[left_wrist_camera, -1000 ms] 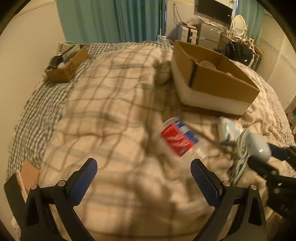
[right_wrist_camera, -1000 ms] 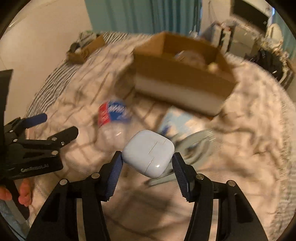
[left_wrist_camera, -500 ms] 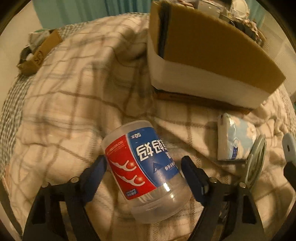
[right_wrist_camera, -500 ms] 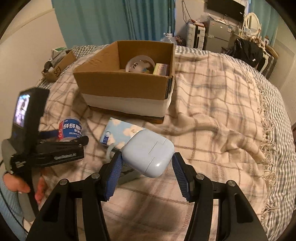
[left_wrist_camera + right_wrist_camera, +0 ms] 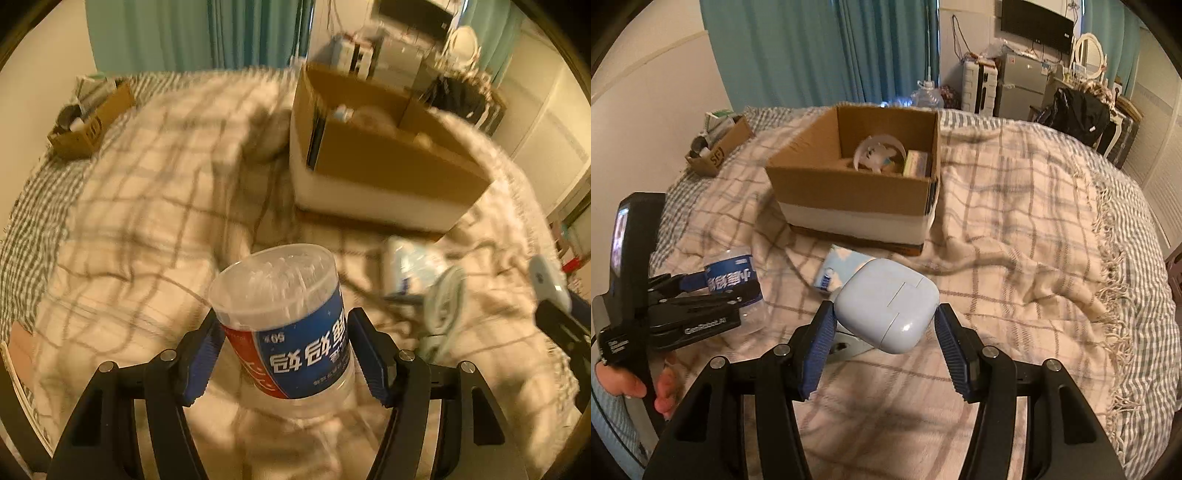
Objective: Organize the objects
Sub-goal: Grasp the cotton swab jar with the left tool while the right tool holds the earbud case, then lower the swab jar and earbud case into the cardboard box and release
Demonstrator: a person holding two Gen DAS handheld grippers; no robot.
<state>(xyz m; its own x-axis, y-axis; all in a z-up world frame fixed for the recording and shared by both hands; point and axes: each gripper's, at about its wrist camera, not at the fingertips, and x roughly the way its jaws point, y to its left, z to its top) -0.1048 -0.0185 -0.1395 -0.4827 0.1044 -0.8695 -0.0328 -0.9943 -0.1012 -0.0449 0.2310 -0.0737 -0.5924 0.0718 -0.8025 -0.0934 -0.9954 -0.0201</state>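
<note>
Left claw [image 5: 284, 358] grips jar [image 5: 288, 325]; right claw [image 5: 884, 339] grips case [image 5: 886, 304]; box [image 5: 857, 188] contents: right view only

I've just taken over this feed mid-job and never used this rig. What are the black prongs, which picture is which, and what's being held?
There is no robot arm: a person carries a handheld two-finger gripper in each hand, with a fisheye camera looking out between the jaws.

The left wrist view shows the left gripper shut on a clear plastic container with a red and blue label. The right wrist view shows the right gripper shut on a pale blue earbud case; the left gripper appears at that picture's left edge.

Everything sits on a bed under a plaid blanket. On it stand an open cardboard box already holding a few items, a tissue pack in front of it, and a smaller box at the far left.
</note>
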